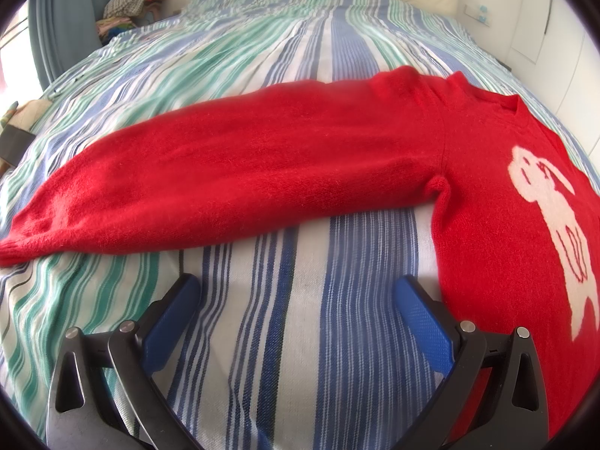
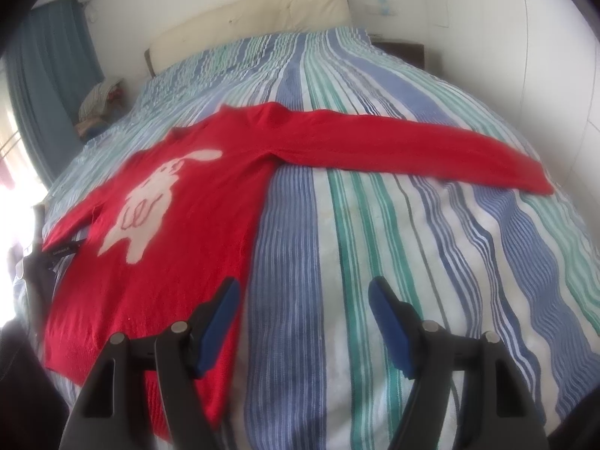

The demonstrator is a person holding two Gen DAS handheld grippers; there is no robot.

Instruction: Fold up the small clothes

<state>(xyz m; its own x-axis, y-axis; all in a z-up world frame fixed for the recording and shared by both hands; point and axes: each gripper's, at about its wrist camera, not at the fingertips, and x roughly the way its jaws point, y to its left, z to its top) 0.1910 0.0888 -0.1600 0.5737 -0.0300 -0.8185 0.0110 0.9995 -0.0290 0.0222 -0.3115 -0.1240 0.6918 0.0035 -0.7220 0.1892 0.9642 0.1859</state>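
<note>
Red sweater [image 2: 180, 225] flat on striped bed [image 2: 375, 262], both sleeves out, no fold made yet. L gripper [image 1: 296, 300] & R gripper [image 2: 303, 300] jaws apart, empty, near hem corners. All folds left.

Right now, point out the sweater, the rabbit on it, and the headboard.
sweater [image 2: 210, 262], right wrist view, on the red body below the sleeve.
rabbit [image 2: 150, 195], right wrist view, on its white belly.
headboard [image 2: 255, 11], right wrist view, on its cream padding.
</note>
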